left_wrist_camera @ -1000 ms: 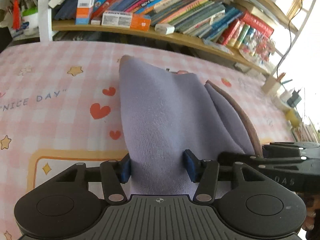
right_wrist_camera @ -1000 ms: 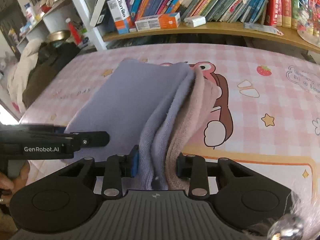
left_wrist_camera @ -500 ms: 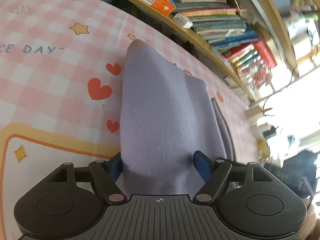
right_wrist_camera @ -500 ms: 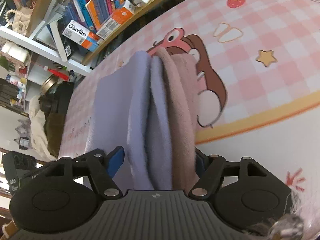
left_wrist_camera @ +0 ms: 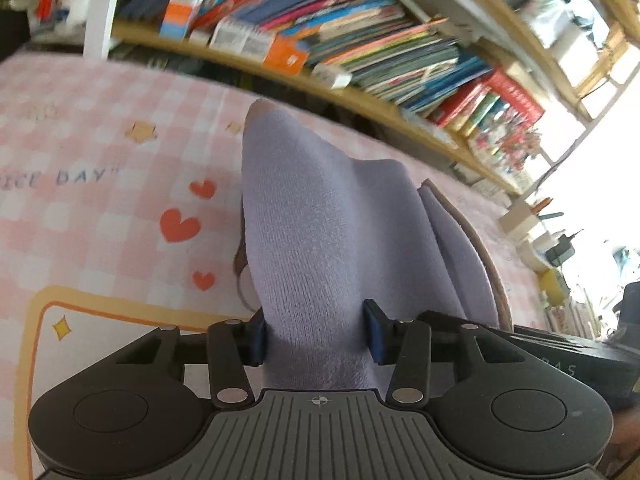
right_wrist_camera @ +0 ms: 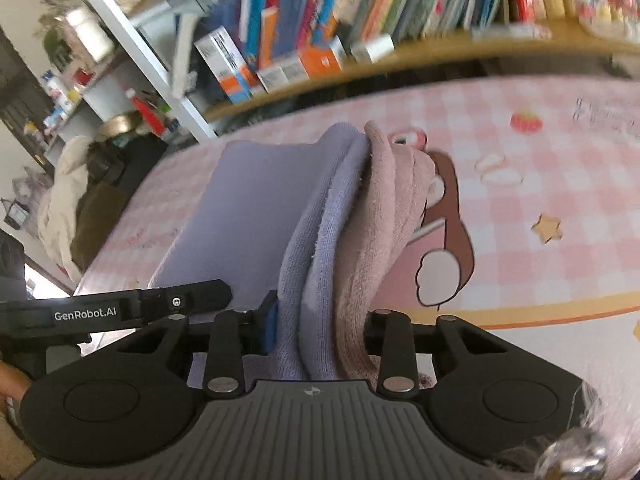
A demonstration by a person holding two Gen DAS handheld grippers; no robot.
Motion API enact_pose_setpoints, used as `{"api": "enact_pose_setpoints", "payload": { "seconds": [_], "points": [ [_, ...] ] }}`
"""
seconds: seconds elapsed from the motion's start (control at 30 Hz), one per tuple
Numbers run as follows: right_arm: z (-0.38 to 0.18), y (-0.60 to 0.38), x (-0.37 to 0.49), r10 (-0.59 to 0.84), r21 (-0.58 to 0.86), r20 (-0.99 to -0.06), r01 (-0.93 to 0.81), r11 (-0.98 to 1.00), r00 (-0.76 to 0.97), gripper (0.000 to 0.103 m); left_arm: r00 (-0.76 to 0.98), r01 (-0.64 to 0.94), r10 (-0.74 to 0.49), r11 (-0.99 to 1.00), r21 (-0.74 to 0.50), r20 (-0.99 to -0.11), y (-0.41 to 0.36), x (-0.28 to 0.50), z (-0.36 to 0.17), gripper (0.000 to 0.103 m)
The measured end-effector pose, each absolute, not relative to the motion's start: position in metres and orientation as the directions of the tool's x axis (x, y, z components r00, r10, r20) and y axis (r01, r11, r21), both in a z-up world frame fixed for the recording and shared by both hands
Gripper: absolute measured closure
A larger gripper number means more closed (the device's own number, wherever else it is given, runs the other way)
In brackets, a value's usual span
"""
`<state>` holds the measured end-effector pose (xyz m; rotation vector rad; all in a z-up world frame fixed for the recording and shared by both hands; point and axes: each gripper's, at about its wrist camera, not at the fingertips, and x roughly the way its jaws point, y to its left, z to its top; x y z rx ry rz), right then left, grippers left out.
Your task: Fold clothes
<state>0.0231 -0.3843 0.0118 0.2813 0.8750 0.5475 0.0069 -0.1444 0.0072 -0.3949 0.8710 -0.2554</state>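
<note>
A lilac knitted garment (left_wrist_camera: 320, 232) with a dusty-pink inner side (right_wrist_camera: 392, 200) is folded and held up over the pink checked bed sheet (left_wrist_camera: 80, 208). My left gripper (left_wrist_camera: 316, 334) is shut on its near lilac edge. My right gripper (right_wrist_camera: 320, 330) is shut on the stacked lilac and pink layers (right_wrist_camera: 320, 264) at the other near corner. The right gripper's body shows at the right in the left wrist view (left_wrist_camera: 560, 360). The left gripper's arm shows at the left in the right wrist view (right_wrist_camera: 120, 308). The far end of the garment rests on the sheet.
A wooden shelf full of books (left_wrist_camera: 360, 52) runs along the far side of the bed. White shelving with bottles (right_wrist_camera: 100, 60) and a heap of clothes (right_wrist_camera: 68, 200) stand to the left. Small items (left_wrist_camera: 536, 224) sit on a ledge at the right.
Both grippers, opened wide around the garment half a second ago, have closed on it again. Both views have swung back towards the bookshelf.
</note>
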Motion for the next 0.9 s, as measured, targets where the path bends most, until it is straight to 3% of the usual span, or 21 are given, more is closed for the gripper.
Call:
{"api": "enact_pose_setpoints", "payload": {
  "seconds": [0.9],
  "points": [
    [0.018,-0.476,-0.035,0.615,0.489,-0.614,-0.372,0.789,0.496,0.072,0.661,0.017,-0.279,0.933,-0.358,-0.696,-0.240,-0.067,0.026,0.057]
  ]
}}
